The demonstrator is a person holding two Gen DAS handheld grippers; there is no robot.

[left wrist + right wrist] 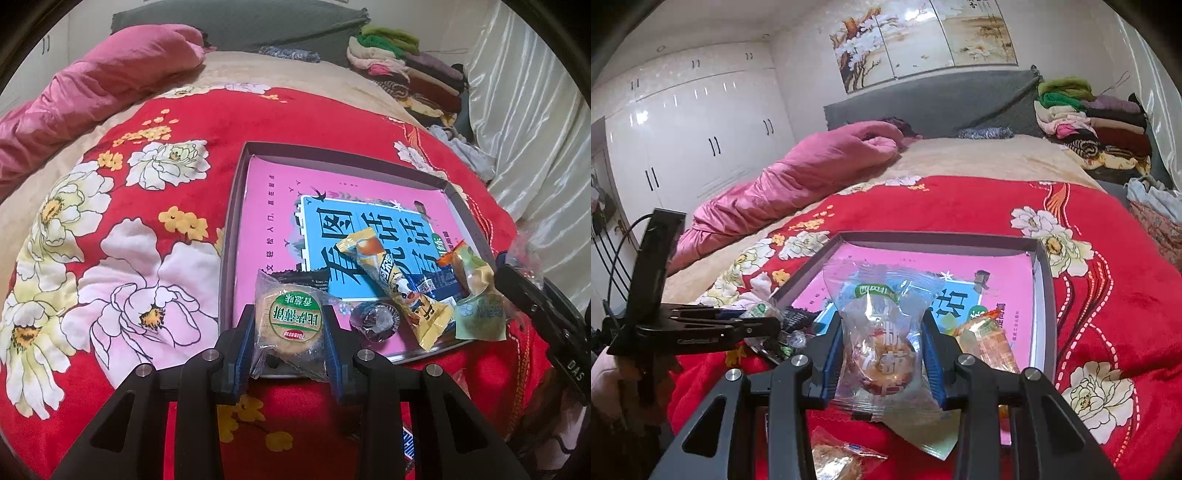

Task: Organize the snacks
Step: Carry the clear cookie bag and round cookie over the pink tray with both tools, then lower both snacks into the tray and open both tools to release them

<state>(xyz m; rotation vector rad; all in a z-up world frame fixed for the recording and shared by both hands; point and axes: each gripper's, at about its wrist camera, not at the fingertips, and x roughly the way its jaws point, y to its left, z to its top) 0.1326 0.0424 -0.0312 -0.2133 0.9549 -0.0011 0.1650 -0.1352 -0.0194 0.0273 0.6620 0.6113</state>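
The left gripper [290,325] clamped a round wrapped cake [293,325] between its jaws, over the near rim of the shallow box [236,206]. The right gripper [882,354] clamped 1 clear-wrapped pastry [882,347]; the box lay just ahead.

The bed [979,158] is covered with a red flowered blanket [207,122] over a beige sheet [960,155]. On the blanket lies a shallow grey box [236,206], and in the right wrist view a wrapped snack [842,458] lies on the blanket just in front of the box. A pink quilt [110,81] is bunched along the left side, and folded clothes [413,70] are stacked at the far right by the grey headboard [923,99].
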